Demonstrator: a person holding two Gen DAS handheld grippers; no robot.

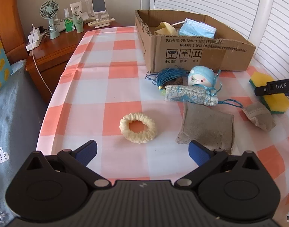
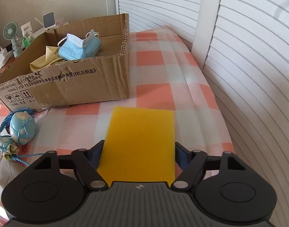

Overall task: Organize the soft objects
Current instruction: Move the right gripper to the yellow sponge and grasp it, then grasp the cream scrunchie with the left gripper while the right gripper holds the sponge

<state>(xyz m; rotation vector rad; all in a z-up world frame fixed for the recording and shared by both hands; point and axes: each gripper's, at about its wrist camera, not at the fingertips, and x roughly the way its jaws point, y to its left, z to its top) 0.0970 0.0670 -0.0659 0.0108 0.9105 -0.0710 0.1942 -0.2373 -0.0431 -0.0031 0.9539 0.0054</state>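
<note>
Yellow sponge (image 2: 139, 143) between right gripper (image 2: 138, 157) fingers (pads touching), on tablecloth (image 2: 154, 66)

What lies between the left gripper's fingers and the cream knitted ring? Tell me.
Nothing: in the left wrist view only bare pink-and-white checked tablecloth separates the open left gripper from the cream knitted ring. The grey cloth pouch lies off to the right.

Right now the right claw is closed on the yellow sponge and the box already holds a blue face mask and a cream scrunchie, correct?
Not quite. The cream scrunchie lies on the checked tablecloth, per the left wrist view. The box holds the blue face mask and a yellow cloth. The right claw does grip the yellow sponge.
</note>
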